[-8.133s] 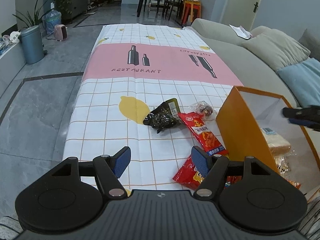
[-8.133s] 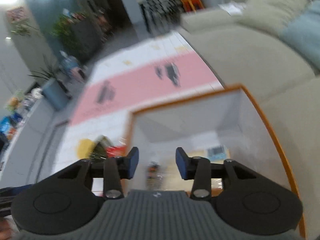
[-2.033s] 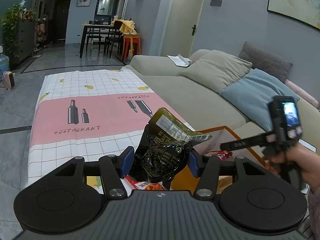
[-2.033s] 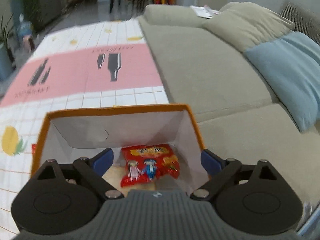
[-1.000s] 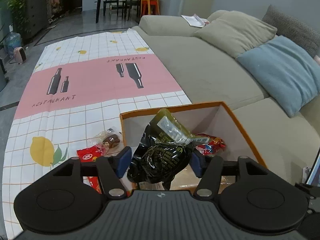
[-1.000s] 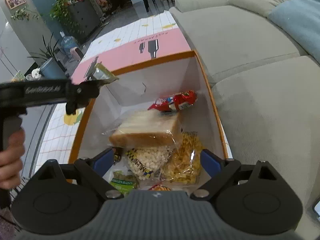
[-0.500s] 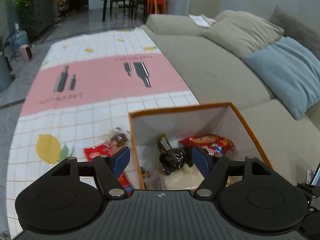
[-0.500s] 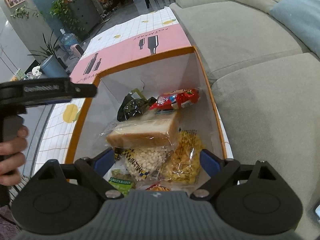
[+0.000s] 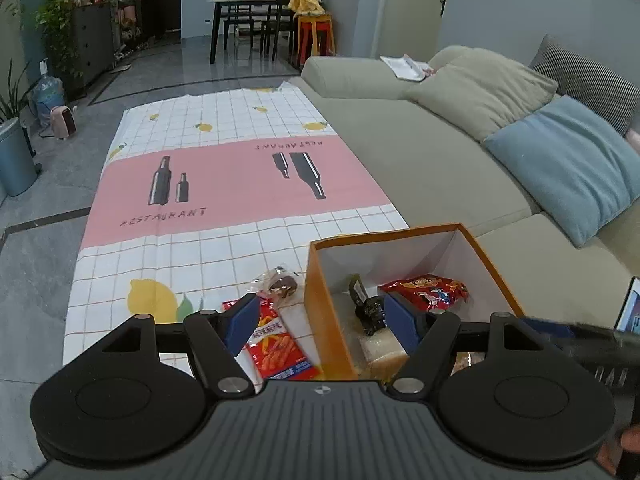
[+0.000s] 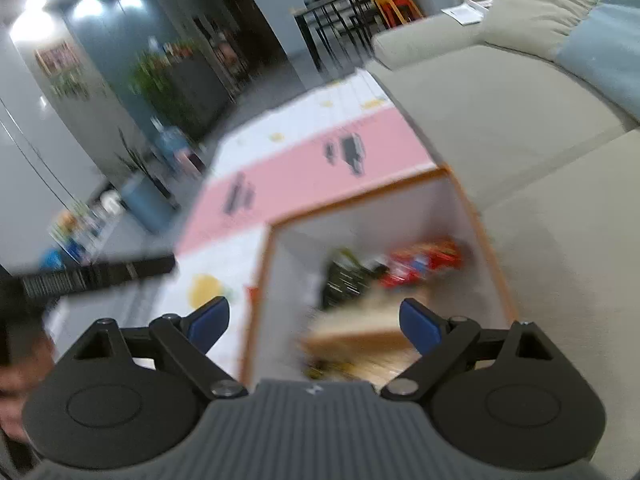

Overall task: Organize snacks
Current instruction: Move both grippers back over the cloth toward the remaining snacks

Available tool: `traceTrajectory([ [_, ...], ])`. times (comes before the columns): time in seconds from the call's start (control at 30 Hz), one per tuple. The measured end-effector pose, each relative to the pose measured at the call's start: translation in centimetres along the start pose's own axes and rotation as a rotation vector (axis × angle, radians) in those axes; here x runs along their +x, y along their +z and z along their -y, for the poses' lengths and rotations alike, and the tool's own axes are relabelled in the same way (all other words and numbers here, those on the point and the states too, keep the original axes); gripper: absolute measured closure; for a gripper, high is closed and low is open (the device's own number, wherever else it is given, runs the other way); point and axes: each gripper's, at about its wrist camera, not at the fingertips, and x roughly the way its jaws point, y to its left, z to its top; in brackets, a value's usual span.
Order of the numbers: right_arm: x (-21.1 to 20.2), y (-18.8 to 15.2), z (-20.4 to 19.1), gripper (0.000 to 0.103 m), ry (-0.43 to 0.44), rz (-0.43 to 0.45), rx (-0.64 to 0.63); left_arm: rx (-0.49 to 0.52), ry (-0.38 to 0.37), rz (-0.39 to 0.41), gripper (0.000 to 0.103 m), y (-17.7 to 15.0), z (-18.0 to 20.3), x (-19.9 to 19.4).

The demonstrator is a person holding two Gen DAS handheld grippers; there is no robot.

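An orange box point(image 9: 316, 292) with white inner walls stands on the checked cloth beside the sofa. In it lie a dark green packet point(image 9: 366, 306), a red snack bag point(image 9: 426, 290) and wrapped bread point(image 9: 380, 350). My left gripper point(image 9: 320, 320) is open and empty, above the box's left wall. On the cloth left of the box lie a red packet point(image 9: 276, 346) and a small clear-wrapped snack point(image 9: 280, 284). My right gripper point(image 10: 314, 324) is open and empty over the box point(image 10: 260, 280); this view is blurred, with the dark packet point(image 10: 344, 276) and red bag point(image 10: 424, 262) inside.
The checked and pink cloth point(image 9: 232, 184) stretches ahead. The beige sofa point(image 9: 440, 168) with a blue cushion point(image 9: 560, 164) runs along the right. A phone point(image 9: 630, 308) sits at the right edge. A bin point(image 9: 14, 156) stands on the floor far left.
The dark green packet, held by my left gripper a second ago, now lies in the box. The left gripper has pulled back and left. The right gripper is swinging, blurring its view.
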Motion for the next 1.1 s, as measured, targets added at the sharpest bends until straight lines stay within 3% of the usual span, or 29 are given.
traceTrajectory([
  [0.17, 0.2, 0.1, -4.8, 0.013, 0.090, 0.075, -0.033, -0.049, 0.053, 0.004, 0.018, -1.9, -3.0, -0.4],
  [0.3, 1.2, -0.4, -9.2, 0.013, 0.100, 0.121, -0.093, -0.123, 0.073, -0.048, 0.019, -3.5, -6.6, 1.1],
  [0.4, 2.8, -1.4, -11.6, 0.013, 0.081, 0.120, -0.135, -0.138, 0.078, -0.037, 0.019, -4.1, -8.6, 1.6],
  [0.5, 4.6, -2.7, -13.2, 0.013, 0.035, 0.117, -0.200, -0.107, 0.111, -0.020, 0.019, -4.5, -10.2, 2.4],
  [0.63, 7.2, -4.7, -13.9, 0.016, -0.033, 0.084, -0.219, -0.070, 0.268, 0.038, 0.021, -5.2, -12.2, 3.8],
  [0.73, 9.5, -7.0, -15.4, 0.019, -0.112, 0.083, -0.278, -0.036, 0.327, 0.040, 0.021, -5.4, -13.8, 5.1],
  [0.87, 13.1, -9.7, -16.5, 0.019, -0.293, 0.092, -0.345, -0.066, 0.296, 0.025, 0.021, -5.5, -15.0, 6.2],
  [0.97, 15.5, -10.8, -16.0, 0.015, -0.324, 0.069, -0.371, -0.083, 0.252, 0.014, 0.021, -5.7, -15.2, 6.4],
  [1.1, 18.8, -10.5, -16.8, 0.012, -0.369, 0.041, -0.514, -0.060, 0.225, 0.004, 0.022, -6.0, -15.0, 6.7],
])
